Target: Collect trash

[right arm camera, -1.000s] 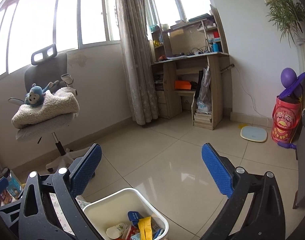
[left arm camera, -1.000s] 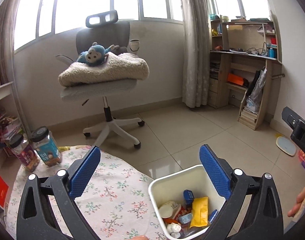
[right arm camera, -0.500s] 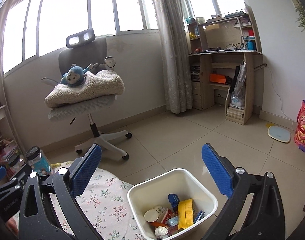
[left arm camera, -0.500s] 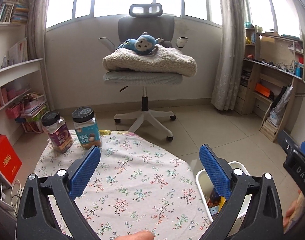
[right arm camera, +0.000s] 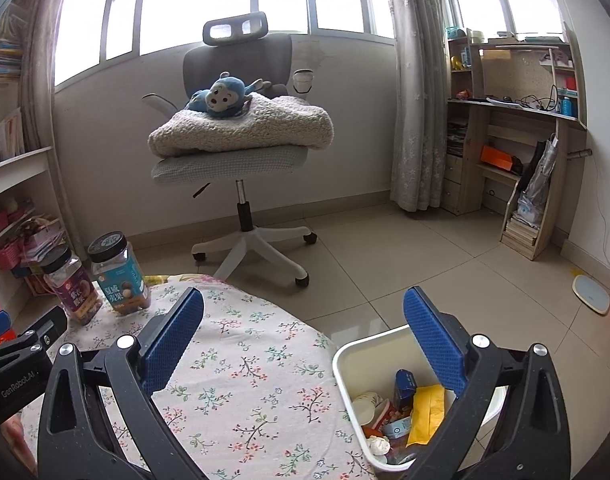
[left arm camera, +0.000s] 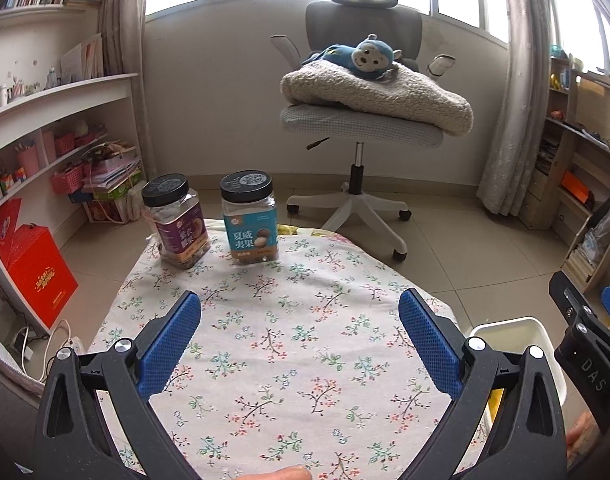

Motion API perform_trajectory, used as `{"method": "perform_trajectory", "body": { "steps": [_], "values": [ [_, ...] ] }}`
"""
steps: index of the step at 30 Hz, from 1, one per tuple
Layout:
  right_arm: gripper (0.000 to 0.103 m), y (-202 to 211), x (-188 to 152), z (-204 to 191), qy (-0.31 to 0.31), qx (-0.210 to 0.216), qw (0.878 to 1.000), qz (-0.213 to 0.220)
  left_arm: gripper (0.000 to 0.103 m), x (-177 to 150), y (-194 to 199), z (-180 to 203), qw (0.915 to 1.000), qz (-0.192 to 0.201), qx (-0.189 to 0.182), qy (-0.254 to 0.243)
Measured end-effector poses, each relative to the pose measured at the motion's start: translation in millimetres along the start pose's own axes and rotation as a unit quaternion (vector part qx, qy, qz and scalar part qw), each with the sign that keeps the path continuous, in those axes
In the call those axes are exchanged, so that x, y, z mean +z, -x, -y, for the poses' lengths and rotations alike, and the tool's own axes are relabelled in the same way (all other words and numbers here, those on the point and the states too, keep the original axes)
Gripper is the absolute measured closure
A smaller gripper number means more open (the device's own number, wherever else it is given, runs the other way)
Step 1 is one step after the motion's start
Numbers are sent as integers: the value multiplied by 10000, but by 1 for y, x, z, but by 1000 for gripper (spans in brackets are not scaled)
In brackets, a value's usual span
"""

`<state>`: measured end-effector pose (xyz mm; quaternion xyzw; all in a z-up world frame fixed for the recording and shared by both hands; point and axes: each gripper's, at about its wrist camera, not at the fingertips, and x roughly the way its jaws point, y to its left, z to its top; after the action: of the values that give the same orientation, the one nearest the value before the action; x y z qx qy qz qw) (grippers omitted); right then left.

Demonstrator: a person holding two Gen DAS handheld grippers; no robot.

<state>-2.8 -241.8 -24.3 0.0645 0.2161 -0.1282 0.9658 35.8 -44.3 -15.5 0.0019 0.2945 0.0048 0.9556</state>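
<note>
Both the left tongs [left arm camera: 299,344] and right tongs [right arm camera: 303,340] gape wide, holding nothing, above the floral table [left arm camera: 289,320]. The white trash bin [right arm camera: 353,364], holding wrappers, sits just beside the table's right edge; 2 nut jars [left arm camera: 249,220] stand at its far edge.
</note>
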Motion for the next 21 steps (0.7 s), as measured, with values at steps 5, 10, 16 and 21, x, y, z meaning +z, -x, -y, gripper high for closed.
{"method": "perform_trajectory", "body": {
  "steps": [5, 10, 16, 21],
  "values": [
    [7, -9, -2, -22, 173, 182, 9997, -66, 7, -3, -5, -24, 9997, -91, 213, 115],
    [7, -12, -3, -39, 308, 308, 9990, -109, 7, -2, -7, -37, 9992, -152, 311, 223],
    [7, -8, -5, -48, 476, 337, 9983, -17, 7, -3, -10, -43, 9988, -211, 369, 236],
    [7, -9, -5, -49, 480, 363, 9982, -57, 7, -3, -10, -43, 9987, -230, 369, 266]
  ]
}}
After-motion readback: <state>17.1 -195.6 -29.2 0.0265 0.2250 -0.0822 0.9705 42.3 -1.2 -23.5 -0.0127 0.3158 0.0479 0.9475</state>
